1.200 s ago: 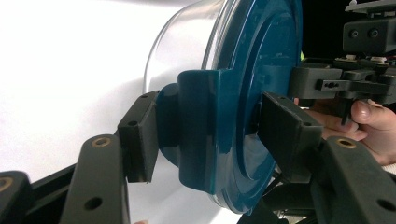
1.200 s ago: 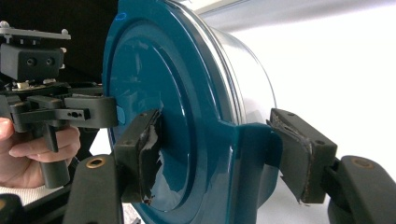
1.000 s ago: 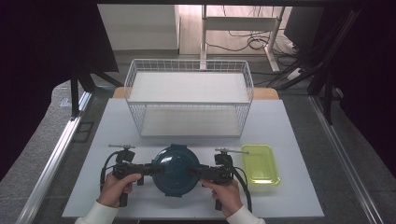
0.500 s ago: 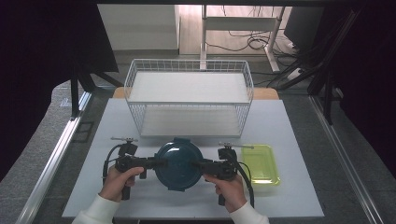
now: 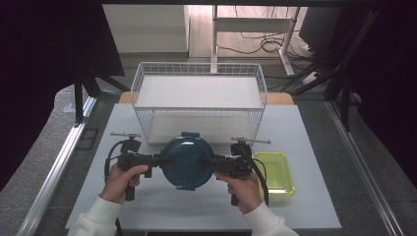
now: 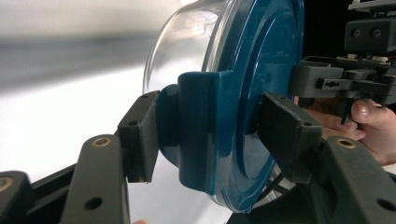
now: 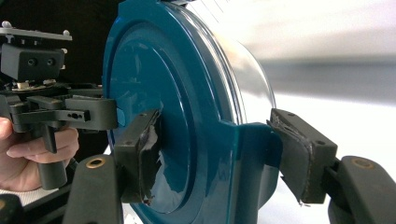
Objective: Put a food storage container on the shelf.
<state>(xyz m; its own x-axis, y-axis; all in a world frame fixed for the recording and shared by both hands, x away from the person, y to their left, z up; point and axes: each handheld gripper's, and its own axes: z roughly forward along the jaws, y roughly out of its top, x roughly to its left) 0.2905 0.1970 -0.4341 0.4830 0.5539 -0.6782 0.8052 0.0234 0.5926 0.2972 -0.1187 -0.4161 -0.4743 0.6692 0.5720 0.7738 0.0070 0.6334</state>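
Gripping the left latch tab of the blue-lidded container [image 5: 187, 162], the left gripper [image 5: 156, 160] comes in from the left in the high view, its fingers [image 6: 140, 135] closed on the tab from both sides, as the left gripper view shows, one pad against the lid's top face and the other against the tab's outer side. The person's left hand [image 5: 120, 181] holds that gripper low at the near left of the grey desk [image 5: 305, 128]. The container sits between the two grippers, near the front edge of the desk and just in front of the white wire basket [image 5: 199, 101]; its clear bowl [image 6: 187, 42] shows under the lid. The right gripper [image 5: 209, 161] clamps the opposite latch tab, fingers [image 7: 140, 154] shut on it in the same way, held by the right hand [image 5: 246, 189]. Just right of that hand lies a yellow-green tray [image 5: 278, 172], empty, on the desk
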